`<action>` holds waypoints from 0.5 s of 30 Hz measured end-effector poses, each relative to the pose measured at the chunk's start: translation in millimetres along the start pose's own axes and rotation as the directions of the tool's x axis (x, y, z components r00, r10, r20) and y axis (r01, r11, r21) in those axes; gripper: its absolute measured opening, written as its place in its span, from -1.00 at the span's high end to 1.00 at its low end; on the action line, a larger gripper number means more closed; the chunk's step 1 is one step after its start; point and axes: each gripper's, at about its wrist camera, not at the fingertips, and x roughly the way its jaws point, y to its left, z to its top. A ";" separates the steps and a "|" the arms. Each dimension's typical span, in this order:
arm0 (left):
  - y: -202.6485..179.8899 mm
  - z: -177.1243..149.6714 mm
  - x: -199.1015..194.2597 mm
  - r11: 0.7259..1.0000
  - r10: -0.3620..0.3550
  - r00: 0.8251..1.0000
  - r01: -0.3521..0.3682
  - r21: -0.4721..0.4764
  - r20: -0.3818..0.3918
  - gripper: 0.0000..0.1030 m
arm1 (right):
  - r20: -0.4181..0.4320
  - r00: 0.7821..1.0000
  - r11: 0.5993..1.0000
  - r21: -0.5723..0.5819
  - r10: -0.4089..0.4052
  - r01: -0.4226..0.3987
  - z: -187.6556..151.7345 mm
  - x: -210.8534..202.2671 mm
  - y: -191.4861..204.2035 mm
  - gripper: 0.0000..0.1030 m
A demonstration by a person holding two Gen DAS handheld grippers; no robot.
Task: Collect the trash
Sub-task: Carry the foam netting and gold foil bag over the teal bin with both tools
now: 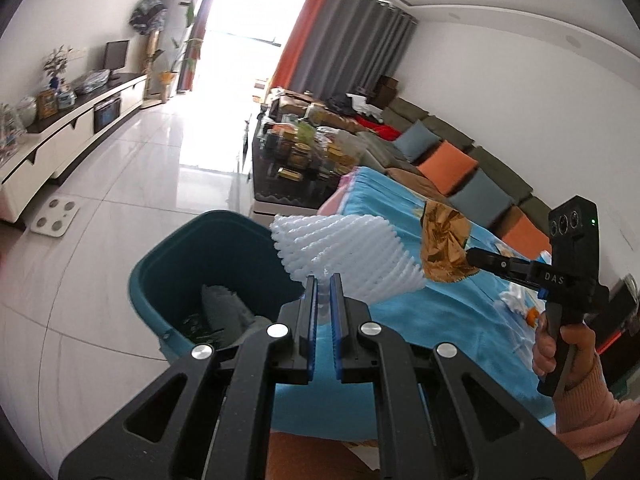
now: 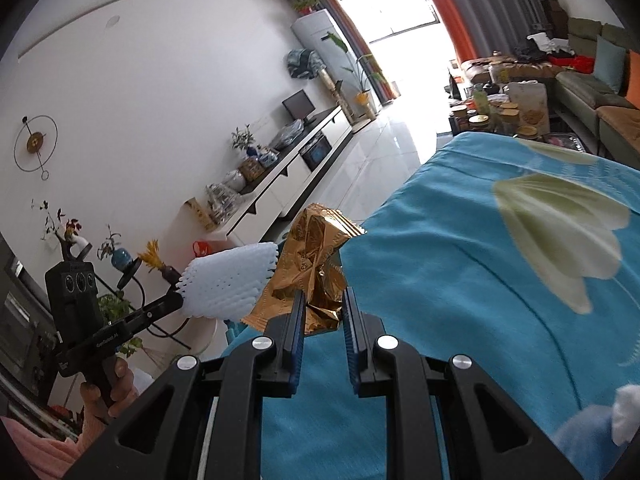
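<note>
The left gripper (image 1: 323, 280) is pinched nearly closed on a white foam net sleeve (image 1: 344, 256), holding it in the air between the teal bin (image 1: 208, 252) and the blue flowered cloth (image 2: 460, 272); the right gripper (image 2: 322, 300) clamps a crumpled gold wrapper (image 2: 320, 256) — its jaws a little wider apart — just beside the sleeve; something pale, perhaps another foam piece, lies inside the bin (image 1: 224, 308); more white scraps (image 1: 514, 300) rest on the cloth.

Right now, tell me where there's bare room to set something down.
Free: the blue cloth between the gold wrapper and the white scraps; the floor tiles beside the teal bin. Crowded: the dark table, packed with jars.
</note>
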 end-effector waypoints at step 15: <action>38.6 -6.6 0.0 0.993 0.088 0.996 -0.088 -0.082 -0.012 0.87 | -0.072 0.997 0.998 -0.060 0.004 -0.008 11.5 44.2 29.4 0.67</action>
